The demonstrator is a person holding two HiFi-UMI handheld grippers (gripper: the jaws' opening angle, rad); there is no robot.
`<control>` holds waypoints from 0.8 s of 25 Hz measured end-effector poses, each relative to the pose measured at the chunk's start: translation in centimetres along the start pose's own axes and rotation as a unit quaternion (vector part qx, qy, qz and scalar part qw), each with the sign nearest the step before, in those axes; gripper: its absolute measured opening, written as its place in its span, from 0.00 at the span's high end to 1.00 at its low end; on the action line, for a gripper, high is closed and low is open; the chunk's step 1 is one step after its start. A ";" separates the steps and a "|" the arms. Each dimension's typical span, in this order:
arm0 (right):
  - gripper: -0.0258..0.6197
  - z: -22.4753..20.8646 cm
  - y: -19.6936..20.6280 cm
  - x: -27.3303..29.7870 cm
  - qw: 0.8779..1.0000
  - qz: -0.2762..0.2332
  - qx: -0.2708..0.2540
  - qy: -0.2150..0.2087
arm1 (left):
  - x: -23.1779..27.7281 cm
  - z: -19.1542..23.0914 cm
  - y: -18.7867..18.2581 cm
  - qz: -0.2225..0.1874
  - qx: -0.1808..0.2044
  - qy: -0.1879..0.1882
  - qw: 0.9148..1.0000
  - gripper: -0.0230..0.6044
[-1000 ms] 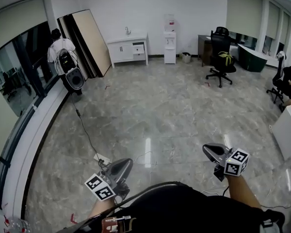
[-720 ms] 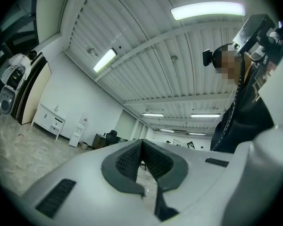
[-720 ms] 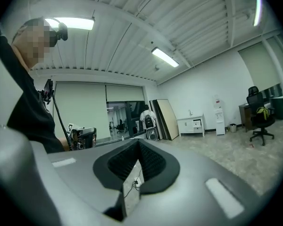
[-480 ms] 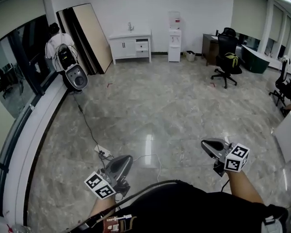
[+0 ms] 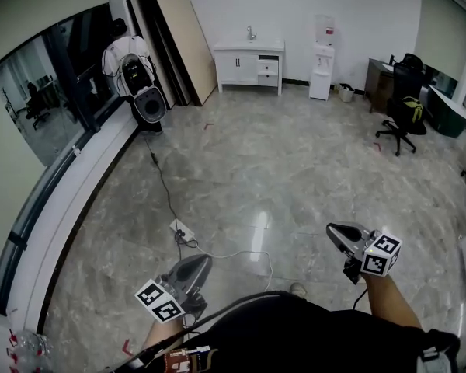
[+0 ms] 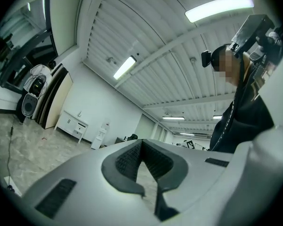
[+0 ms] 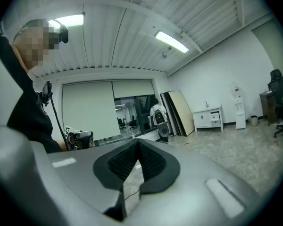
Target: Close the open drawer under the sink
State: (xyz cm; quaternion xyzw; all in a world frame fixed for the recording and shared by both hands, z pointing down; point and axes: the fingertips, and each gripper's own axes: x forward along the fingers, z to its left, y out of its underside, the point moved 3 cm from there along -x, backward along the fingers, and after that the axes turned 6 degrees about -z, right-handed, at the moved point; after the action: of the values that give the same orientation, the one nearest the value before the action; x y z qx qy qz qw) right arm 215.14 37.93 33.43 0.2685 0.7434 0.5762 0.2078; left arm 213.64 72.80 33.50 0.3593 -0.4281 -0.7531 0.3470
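Pointing forward, left claw (image 5: 206,258) and right claw (image 5: 331,228) sit level, closed.

White sink cabinet (image 5: 248,62), grey marbled floor (image 5: 295,169)

Sink cabinet (image 5: 248,59) against far wall (image 5: 295,6), drawer (image 5: 269,67) in its right half; boards (image 5: 179,45) lean left of it, water dispenser (image 5: 322,72) right, office chair (image 5: 404,103) further right
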 end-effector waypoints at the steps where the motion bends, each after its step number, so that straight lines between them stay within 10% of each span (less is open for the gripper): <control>1: 0.96 -1.5 -0.1 0.6 1.000 -0.001 0.004 -0.007 | 1.1 0.4 0.1 0.001 0.004 -0.004 1.000 0.96; 20: 0.96 -33.4 -8.0 0.5 0.999 -0.005 -0.003 -0.047 | 34.3 4.6 5.2 -0.009 0.022 -0.008 1.000 0.96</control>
State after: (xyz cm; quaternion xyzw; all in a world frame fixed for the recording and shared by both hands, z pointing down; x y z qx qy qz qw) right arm 192.86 11.84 34.04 0.2916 0.7325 0.5638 0.2462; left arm 193.67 44.08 31.50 0.3646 -0.4442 -0.7495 0.3286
